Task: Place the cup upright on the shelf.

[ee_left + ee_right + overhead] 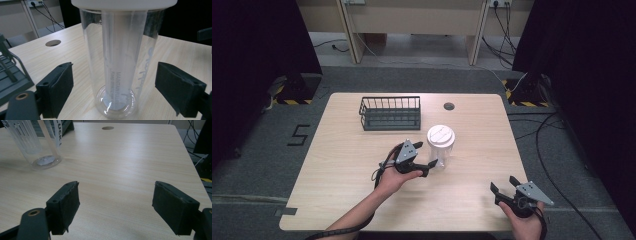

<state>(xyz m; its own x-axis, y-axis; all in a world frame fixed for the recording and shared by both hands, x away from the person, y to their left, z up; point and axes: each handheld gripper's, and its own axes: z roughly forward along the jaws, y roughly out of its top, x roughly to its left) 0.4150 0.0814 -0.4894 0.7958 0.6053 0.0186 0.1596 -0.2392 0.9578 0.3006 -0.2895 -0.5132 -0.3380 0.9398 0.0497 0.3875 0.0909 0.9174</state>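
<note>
A clear plastic cup (441,146) with a white lid stands upright near the middle of the table, with printed lettering on its wall. In the left gripper view the cup (120,62) rises between the two black jaws, which stand wide on either side without touching it. My left gripper (426,159) is open, just left of the cup. My right gripper (503,185) is open near the table's front right edge, with bare wood between its jaws (116,205). The cup's base (45,157) shows at the upper left of the right gripper view.
A dark wire basket (390,113) sits at the back of the table (337,165), left of centre. A round cable hole (449,106) lies behind the cup. Cables run over the floor to the right of the table.
</note>
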